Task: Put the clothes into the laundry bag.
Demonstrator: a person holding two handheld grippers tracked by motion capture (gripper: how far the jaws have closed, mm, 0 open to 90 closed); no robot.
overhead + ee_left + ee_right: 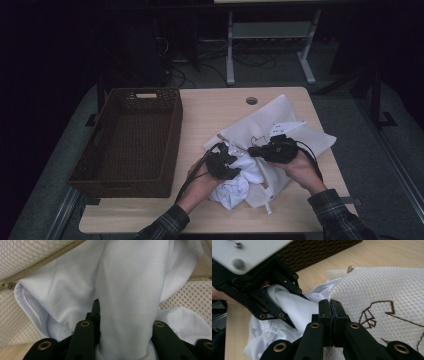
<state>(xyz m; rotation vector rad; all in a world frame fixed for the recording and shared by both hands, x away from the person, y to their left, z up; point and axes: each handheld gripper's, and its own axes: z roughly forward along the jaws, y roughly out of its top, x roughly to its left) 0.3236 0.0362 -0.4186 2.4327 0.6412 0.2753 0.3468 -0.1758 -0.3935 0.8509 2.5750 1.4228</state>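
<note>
I am stuffing the white shirt (231,189) into the mesh bag (272,120) on the table (210,110). My left hand-held gripper (226,164) clamps the shirt; my right hand-held gripper (256,150) pinches the bag's edge. Next, I think, push deeper.

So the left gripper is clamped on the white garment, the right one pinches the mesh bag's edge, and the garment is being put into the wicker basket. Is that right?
Not quite. The white garment is going into the mesh bag, not the wicker basket, which stands apart at the left. The high view shows it. The left gripper does clamp the garment, and the right gripper pinches the bag's edge.
</note>
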